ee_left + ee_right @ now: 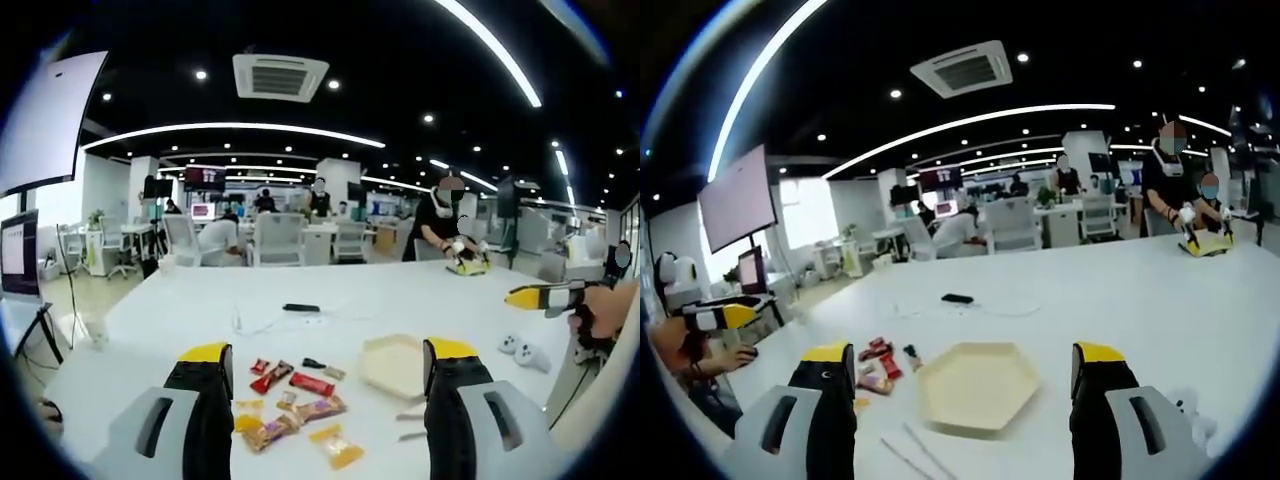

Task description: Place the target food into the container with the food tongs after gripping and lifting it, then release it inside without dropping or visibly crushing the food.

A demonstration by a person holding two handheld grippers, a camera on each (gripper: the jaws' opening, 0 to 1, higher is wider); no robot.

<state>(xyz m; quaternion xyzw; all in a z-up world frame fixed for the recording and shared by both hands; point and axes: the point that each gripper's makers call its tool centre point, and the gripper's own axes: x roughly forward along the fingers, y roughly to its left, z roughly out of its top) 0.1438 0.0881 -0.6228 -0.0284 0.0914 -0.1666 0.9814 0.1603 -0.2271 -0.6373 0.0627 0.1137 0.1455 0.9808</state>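
Left gripper view: my left gripper point(330, 385), jaws apart, hangs over wrapped snacks point(295, 400) on the white worktop point(400, 290), bare beyond; right gripper point(965, 395), jaws apart, frames the empty hexagonal tray point(975, 385), tongs point(920, 450) nearby.

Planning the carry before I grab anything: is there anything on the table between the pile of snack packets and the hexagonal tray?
Nothing visible blocks it. The snack packets lie just beside the hexagonal tray, with bare white table between them. The tongs lie near the tray's closer edge, off that line. Both grippers hover open above the table.
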